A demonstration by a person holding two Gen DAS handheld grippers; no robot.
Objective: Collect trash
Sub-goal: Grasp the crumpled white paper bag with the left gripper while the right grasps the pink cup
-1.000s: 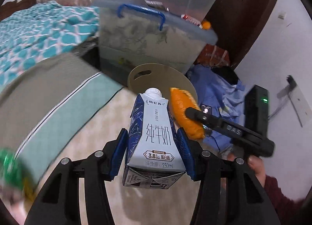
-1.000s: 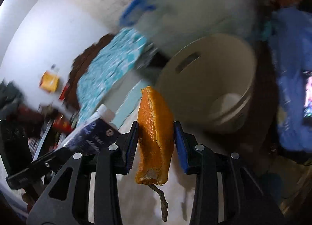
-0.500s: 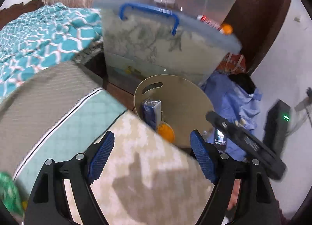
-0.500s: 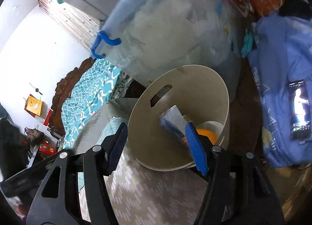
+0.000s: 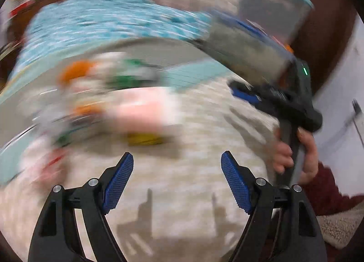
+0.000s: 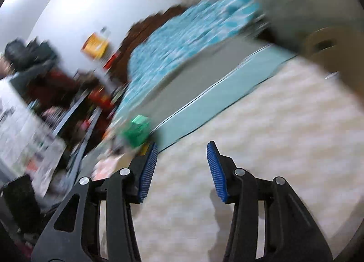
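Both views are motion-blurred. My left gripper (image 5: pixel 176 181) is open and empty above the beige patterned mat (image 5: pixel 182 205). Ahead of it lies a blurred pile of trash: a pink item (image 5: pixel 141 109), a yellow item (image 5: pixel 144 139), an orange item (image 5: pixel 76 72) and a green item (image 5: pixel 129 75). My right gripper (image 6: pixel 182 168) is open and empty over the same mat (image 6: pixel 273 148); it also shows in the left wrist view (image 5: pixel 245 97), held by a hand. A green item (image 6: pixel 136 131) lies left of its fingers. The beige trash bin (image 6: pixel 336 57) is at the right edge.
A teal patterned bedspread (image 5: pixel 109 25) and a grey-and-teal mattress edge (image 6: pixel 204 93) lie behind the mat. A clear storage box (image 5: pixel 248 48) with a blue handle stands at the back right. Cluttered shelves (image 6: pixel 45 103) are at the left of the right wrist view.
Both grippers let go of the milk carton and the orange peel into the bin, then swung left, away from the bin, towards the trash pile. Both are open and empty now.
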